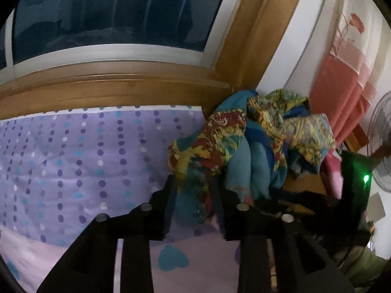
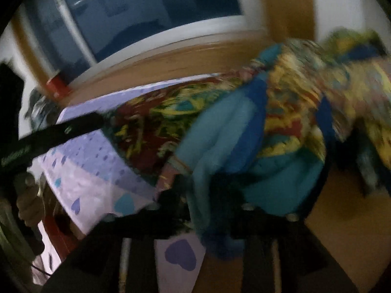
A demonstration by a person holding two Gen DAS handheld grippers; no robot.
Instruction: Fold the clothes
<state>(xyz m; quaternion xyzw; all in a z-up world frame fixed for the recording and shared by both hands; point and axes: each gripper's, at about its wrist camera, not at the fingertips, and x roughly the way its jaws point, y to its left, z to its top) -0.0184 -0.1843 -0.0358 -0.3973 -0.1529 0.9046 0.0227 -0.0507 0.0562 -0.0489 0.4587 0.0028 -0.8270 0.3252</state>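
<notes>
Both claws pinch the colourful garment, left claw and right claw; it hangs bunched above the bed, not folded, so folding remains.

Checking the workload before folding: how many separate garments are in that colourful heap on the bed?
1 that I can tell: a bunched multicoloured patterned cloth piled at the bed's corner by the wooden frame, with cloth between the fingers of each tool. Folds may hide more pieces.
</notes>
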